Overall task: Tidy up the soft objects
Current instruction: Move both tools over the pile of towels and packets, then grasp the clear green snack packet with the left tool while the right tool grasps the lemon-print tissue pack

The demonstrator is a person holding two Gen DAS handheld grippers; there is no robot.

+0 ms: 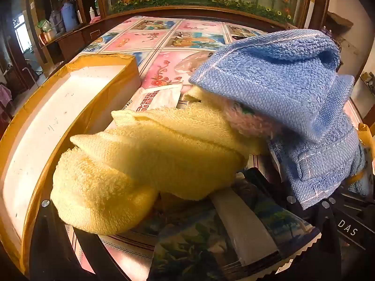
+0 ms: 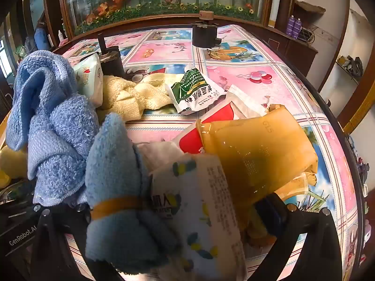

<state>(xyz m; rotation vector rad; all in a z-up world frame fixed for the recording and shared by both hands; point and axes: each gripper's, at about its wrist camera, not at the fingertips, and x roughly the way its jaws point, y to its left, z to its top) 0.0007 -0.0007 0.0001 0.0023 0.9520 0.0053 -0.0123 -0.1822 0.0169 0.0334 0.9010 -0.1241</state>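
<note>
Left tool [image 1: 185,213]: jaws wide, yellow towel [image 1: 150,161] bunched between them, fingertips hidden beneath it. Blue towel [image 1: 288,98] heaped at right, covering a blurred pink item. Open box [image 1: 70,107] at left on the worktop [image 1: 164,42]. Right tool [image 2: 182,213]: jaws wide; a banded blue cloth [image 2: 117,187] and tissue pack [image 2: 204,201] crowd between them, grip unclear.

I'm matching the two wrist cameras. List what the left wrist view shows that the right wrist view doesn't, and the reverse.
Left wrist only: the long white box with tan taped edges beside the pile, and a landscape-printed packet in the foreground.

Right wrist only: the green-and-white packet, the tan taped box, the tissue pack with coloured dots and a black cylinder far back.

Both: the blue towel, the yellow towel and the patterned tablecloth.
</note>
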